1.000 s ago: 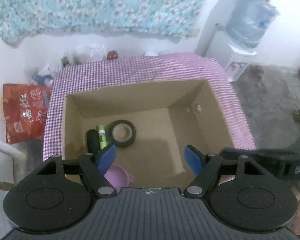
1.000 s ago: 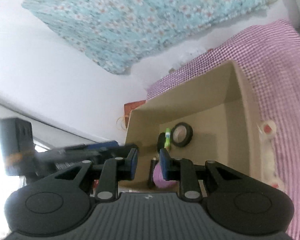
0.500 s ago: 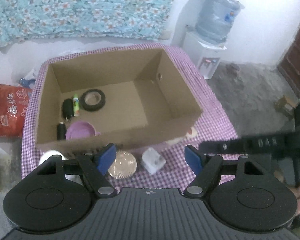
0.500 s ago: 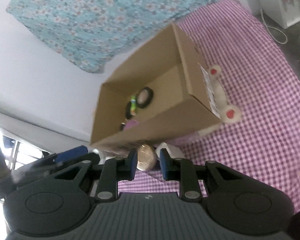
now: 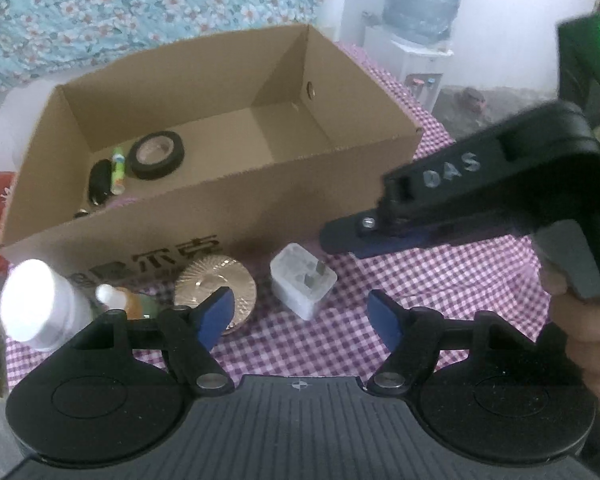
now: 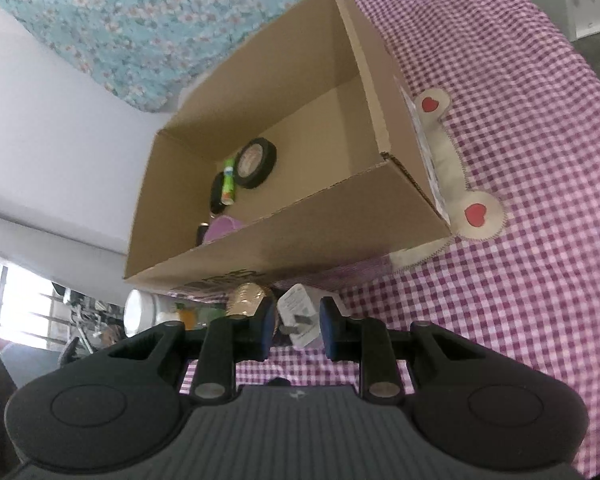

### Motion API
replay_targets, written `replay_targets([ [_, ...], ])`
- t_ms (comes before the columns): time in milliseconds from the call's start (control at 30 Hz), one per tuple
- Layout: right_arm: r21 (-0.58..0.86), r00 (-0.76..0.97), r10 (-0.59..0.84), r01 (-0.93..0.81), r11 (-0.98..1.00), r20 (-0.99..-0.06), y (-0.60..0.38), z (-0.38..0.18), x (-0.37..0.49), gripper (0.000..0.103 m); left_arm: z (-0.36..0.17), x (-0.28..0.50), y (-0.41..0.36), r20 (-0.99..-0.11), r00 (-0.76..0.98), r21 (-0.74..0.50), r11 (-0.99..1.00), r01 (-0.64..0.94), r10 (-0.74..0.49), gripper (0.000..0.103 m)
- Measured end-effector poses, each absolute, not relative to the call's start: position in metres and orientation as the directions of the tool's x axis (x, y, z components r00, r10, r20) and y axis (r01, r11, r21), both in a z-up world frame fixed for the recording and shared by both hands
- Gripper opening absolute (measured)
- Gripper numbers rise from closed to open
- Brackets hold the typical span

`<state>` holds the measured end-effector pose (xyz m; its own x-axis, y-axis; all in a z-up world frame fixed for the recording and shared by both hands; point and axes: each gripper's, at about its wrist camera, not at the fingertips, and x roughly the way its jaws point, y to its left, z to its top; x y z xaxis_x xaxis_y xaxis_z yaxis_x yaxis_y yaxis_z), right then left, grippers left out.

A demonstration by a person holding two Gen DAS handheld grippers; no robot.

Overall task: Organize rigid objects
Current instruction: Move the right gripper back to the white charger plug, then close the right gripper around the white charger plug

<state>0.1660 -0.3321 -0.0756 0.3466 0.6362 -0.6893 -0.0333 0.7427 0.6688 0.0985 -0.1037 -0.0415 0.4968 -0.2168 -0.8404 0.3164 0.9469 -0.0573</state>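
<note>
a white charger plug (image 5: 302,285) lies on the purple-checked surface (image 5: 440,280) just below the front wall of the cardboard box (image 5: 236,216), at the centre of the left wrist frame; its two metal prongs face up and toward the upper right, its long axis running from upper left to lower right. the left gripper (image 5: 300,314) hovers below it, jaws closing with nothing pressed between them. the right gripper (image 6: 294,326), jaws narrowly apart, frames the plug without visible contact. a gold disc (image 5: 216,288) lies just left of the plug.
</note>
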Motion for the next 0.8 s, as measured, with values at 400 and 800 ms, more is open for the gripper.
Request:
replay_targets([
  [400,0.647,0.291,0.632,-0.053,0.76,-0.718,-0.31,-0.092,0.188,0.026,-0.062,0.115,-0.118,-0.868,0.449,-0.083,0.954,0.287,-0.21,0.063],
  [800,0.659,0.264,0.644,-0.043,0.751,-0.718,-0.301,-0.102,0.196,0.026,-0.073,0.123,-0.12,-0.879,0.436,-0.08,0.962,0.259,-0.19,0.055],
])
